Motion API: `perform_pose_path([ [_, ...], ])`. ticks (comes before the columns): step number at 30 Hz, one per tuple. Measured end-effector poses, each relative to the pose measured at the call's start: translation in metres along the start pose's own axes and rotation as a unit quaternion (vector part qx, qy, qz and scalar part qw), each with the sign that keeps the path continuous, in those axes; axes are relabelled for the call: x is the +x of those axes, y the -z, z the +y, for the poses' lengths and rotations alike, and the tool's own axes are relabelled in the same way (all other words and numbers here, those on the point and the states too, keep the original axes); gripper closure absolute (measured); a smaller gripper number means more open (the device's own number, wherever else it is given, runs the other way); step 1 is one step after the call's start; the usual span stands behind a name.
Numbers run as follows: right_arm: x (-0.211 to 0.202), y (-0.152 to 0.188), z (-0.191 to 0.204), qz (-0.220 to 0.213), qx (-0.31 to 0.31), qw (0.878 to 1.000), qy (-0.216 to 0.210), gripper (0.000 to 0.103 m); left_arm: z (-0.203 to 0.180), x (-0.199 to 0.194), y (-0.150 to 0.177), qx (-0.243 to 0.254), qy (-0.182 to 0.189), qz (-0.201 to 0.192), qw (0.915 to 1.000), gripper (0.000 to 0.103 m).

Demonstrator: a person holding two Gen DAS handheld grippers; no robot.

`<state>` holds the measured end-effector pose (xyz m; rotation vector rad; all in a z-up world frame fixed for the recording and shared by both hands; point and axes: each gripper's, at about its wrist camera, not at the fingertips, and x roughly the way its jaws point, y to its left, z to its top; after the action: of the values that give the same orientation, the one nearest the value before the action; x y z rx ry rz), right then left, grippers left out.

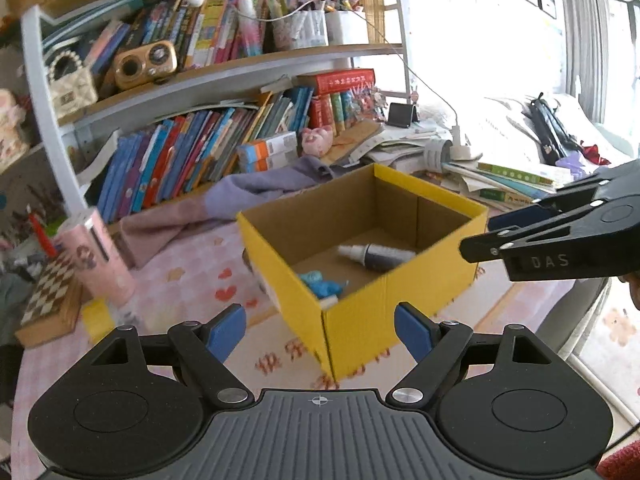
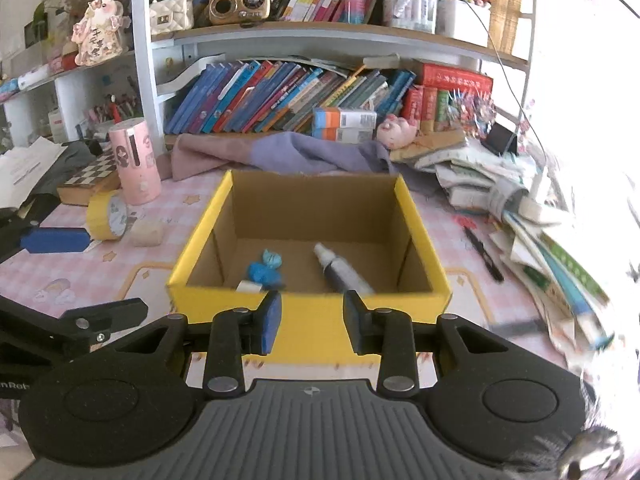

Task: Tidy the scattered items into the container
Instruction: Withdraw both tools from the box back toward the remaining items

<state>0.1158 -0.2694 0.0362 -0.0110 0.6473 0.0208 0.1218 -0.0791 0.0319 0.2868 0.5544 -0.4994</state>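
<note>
The yellow cardboard box (image 1: 360,320) stands open on the pink tablecloth, corner toward the left wrist view and front wall (image 2: 400,304) toward the right wrist view. Inside lie a blue toy (image 2: 266,270), a dark bottle with a white cap (image 2: 344,272) and a small white piece (image 2: 249,287). My left gripper (image 1: 320,324) is wide open and empty just before the box's near corner. My right gripper (image 2: 313,312) hangs before the front wall, jaws narrowly apart with nothing between them. A yellow tape roll (image 2: 106,216), a beige block (image 2: 147,233) and a black pen (image 2: 484,256) lie outside the box.
A pink cylinder (image 2: 134,160) and a chessboard box (image 2: 92,180) stand left of the box. A purple cloth (image 2: 304,152) lies behind it, below full bookshelves. Stacked papers and books (image 2: 540,232) crowd the right side. The table's rounded edge (image 1: 580,320) runs at the right.
</note>
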Motion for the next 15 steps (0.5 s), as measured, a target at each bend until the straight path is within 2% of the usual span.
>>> perform_pose_path([
  [15,-0.03,0.055,0.051,0.025,0.023,0.999,0.013,0.07,0.015,-0.038,0.054,-0.014,0.007,0.036,0.9992,0.019],
])
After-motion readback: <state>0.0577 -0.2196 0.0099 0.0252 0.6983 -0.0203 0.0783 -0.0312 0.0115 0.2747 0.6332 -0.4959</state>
